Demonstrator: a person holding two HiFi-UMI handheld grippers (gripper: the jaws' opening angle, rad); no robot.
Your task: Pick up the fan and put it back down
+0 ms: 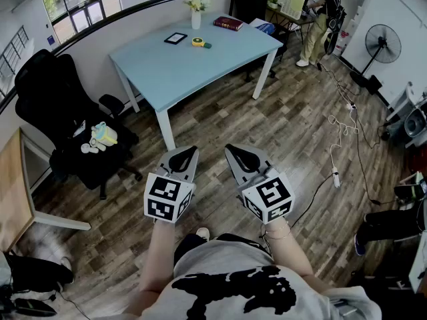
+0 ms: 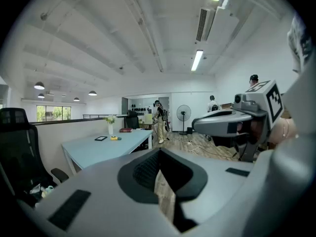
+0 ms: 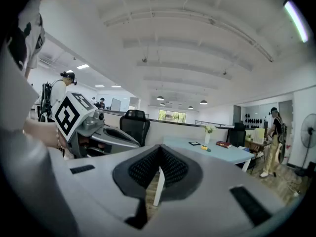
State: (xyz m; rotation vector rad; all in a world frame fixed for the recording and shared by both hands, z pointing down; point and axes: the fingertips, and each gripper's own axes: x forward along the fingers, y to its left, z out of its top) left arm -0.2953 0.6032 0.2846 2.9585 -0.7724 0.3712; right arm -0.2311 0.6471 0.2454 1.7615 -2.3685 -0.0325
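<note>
Fan (image 1: 382,43) well apart; left tongs (image 1: 186,151), right tongs (image 1: 234,149) near level, closed.

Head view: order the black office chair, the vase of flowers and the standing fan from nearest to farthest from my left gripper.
From the left gripper:
1. Black office chair, close by on its left.
2. Vase of flowers, ahead, at the far edge of the blue table.
3. Standing fan, far off to the right, by the wall.
</note>
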